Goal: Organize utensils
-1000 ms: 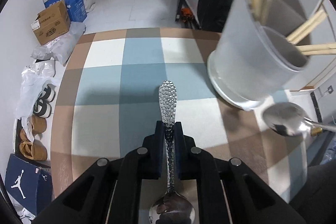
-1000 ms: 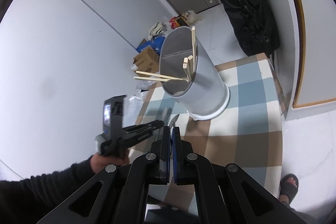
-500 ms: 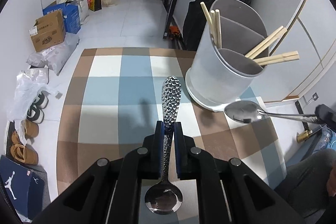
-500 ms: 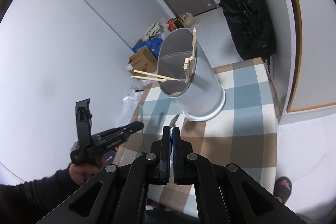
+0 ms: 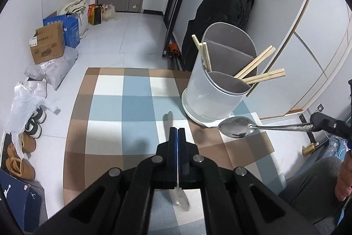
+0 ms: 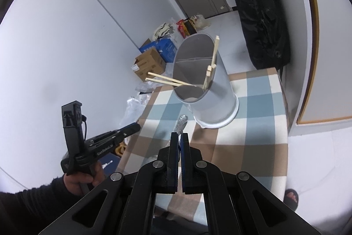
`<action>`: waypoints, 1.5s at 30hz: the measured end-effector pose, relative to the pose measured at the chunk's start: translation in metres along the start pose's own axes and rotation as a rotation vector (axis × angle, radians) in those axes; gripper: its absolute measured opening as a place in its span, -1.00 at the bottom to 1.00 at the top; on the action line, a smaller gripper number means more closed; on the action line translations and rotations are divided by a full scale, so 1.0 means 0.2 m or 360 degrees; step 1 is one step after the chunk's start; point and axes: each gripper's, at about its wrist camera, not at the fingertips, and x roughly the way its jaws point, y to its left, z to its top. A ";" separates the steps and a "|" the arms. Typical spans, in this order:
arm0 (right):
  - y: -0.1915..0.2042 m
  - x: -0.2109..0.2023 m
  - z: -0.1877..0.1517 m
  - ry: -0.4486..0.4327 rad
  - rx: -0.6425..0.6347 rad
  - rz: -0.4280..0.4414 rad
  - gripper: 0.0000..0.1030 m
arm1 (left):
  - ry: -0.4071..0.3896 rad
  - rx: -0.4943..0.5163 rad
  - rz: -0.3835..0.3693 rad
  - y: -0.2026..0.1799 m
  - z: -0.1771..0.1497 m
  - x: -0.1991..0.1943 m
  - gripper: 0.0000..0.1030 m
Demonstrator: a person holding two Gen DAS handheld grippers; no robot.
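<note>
Pale tiled floor [image 5: 136,36] along the left, cluttered near the wall: blue box [image 5: 66,30], cardboard box [image 5: 47,45] just beside it, plastic bags [image 5: 24,98], then shoes [image 5: 22,153] nearer the camera.

Right of that clutter, desk [image 5: 110,107] under a cloth checked in blue, brown and white.

Over the middle of the cloth, left gripper [image 5: 177,132], pointing down at a slant. Jaws just closing, pressed together, nothing between them. From the right wrist view, same gripper seen at the left, carried by the left hand [image 6: 81,180] in a dark sleeve, tips apart from any utensil.

Below and just ahead of those jaws, dimpled spoon [image 5: 169,118], blurred, handle end toward the holder, bowl nearer the camera and partly hidden under the gripper. Not gripped by anything; whether flat on the cloth or just above it, cannot tell.

Further right, grey holder [image 5: 211,98] upright near the far right corner of the cloth, split into compartments. Chopsticks [image 5: 259,76] sticking out of it, some leaning left, others leaning right over the rim. Behind it, black bag [image 5: 220,14] against the wall.

In front of the holder's base, smooth spoon [image 5: 236,129] held clear of the cloth, bowl near the base without touching it, handle running level to the right.

At the far right, right gripper [image 5: 314,124], jaws clenched on the tip of that handle.
</note>
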 end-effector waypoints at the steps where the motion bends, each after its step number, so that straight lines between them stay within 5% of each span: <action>1: 0.01 0.00 0.00 0.0001 -0.0006 -0.0004 -0.98 | 0.0036 -0.0030 -0.0007 0.02 -0.01 0.02 -1.00; 6: 0.04 0.00 0.01 -0.0001 -0.0027 0.0003 -0.98 | 0.0281 -0.0060 0.0035 0.07 -0.11 0.09 -0.98; 8: 0.04 0.00 0.00 0.0002 -0.0034 0.0009 -0.98 | 0.0380 0.0005 0.0067 0.03 -0.17 0.12 -0.57; 10: 0.04 0.01 0.00 0.0005 -0.0031 0.0016 -0.98 | 0.0406 0.0050 0.0095 0.00 -0.21 0.13 0.12; 18: 0.03 0.01 -0.04 0.0012 -0.0009 0.0040 -0.98 | 0.0586 0.0223 0.0248 -0.08 -0.29 0.28 0.16; 21: 0.02 -0.01 -0.05 0.0006 -0.0004 0.0045 -0.98 | 0.0555 0.0305 0.0344 -0.11 -0.30 0.29 0.16; 25: 0.00 -0.02 -0.06 -0.0004 0.0004 0.0047 -0.98 | 0.0495 0.0322 0.0307 -0.10 -0.30 0.28 -0.15; 36: -0.02 -0.05 -0.08 -0.0027 0.0032 0.0050 -0.98 | 0.0519 0.0247 0.0216 -0.09 -0.27 0.25 -0.16; 45: 0.01 -0.08 -0.06 -0.0042 0.0012 0.0053 -0.98 | 0.0523 -0.0113 -0.0021 -0.02 -0.20 0.13 -0.16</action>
